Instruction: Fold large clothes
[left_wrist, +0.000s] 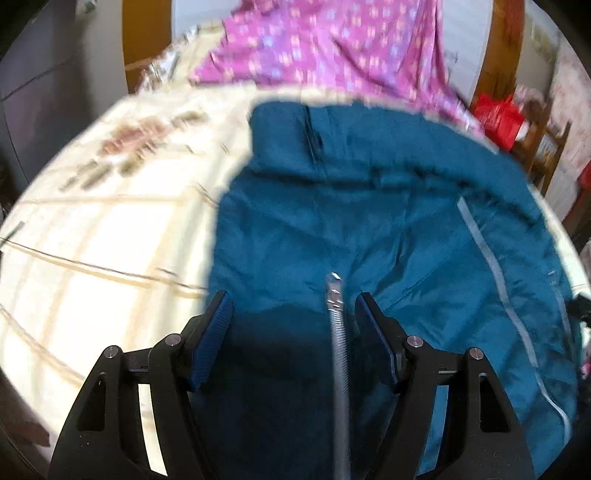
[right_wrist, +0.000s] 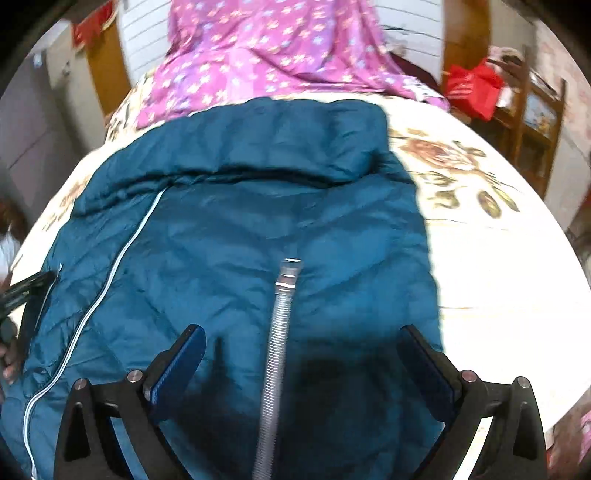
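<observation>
A dark teal padded jacket (left_wrist: 369, 221) lies spread on the bed, its collar end folded over at the far side and a white zipper line (left_wrist: 491, 258) running down it. My left gripper (left_wrist: 293, 306) hovers open over the jacket's near left part, with nothing between its blue pads. In the right wrist view the same jacket (right_wrist: 240, 221) fills the middle, and my right gripper (right_wrist: 303, 332) stands wide open above its near edge, holding nothing. A ribbed metal rod (right_wrist: 277, 350) sticks forward between the fingers of each gripper. The left gripper (right_wrist: 26, 284) shows at the left edge of the right wrist view.
The bed carries a cream sheet with flower prints (left_wrist: 110, 221). A pink flowered cloth (right_wrist: 258, 48) lies bunched at the far end. A wooden shelf with a red bag (right_wrist: 476, 88) stands to the right of the bed. Dark cabinets (left_wrist: 44, 81) are on the left.
</observation>
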